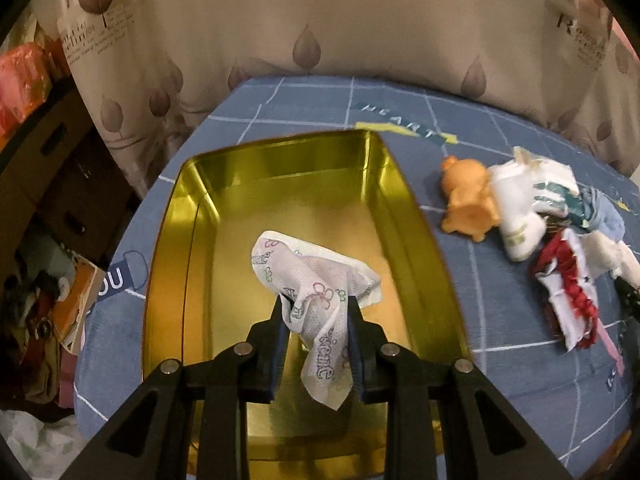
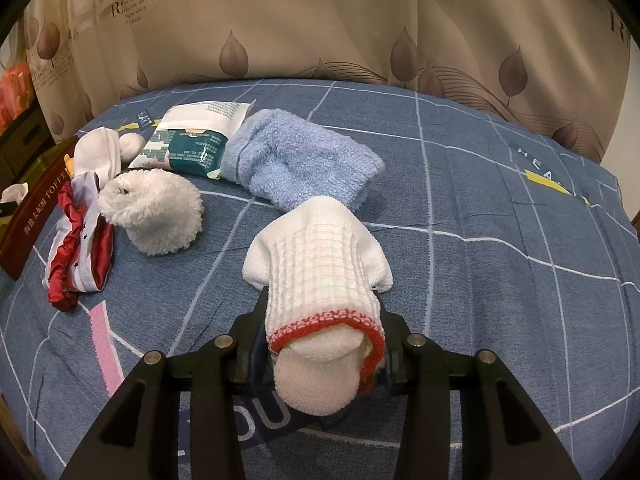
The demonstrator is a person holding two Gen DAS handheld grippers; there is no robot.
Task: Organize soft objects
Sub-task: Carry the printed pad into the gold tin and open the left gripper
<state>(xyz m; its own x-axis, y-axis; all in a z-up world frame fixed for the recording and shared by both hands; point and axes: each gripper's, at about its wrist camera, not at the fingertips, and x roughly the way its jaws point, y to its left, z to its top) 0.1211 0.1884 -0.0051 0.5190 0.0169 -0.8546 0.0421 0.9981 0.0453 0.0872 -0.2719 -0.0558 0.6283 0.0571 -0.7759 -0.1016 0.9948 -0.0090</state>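
Note:
My left gripper is shut on a crumpled white printed tissue, which hangs over the inside of an open gold tin on the blue bed cover. My right gripper is shut on a white knitted sock with a red cuff, its toe resting on the cover. To the right of the tin lie an orange plush toy, a white sock and a red-and-white cloth. In the right wrist view a fluffy white plush and a light blue towel sock lie ahead.
A green-and-white plastic packet lies at the back left of the pile. The tin's dark red wall shows at the left edge. A leaf-print curtain hangs behind the bed. Boxes and clutter fill the floor left of the bed.

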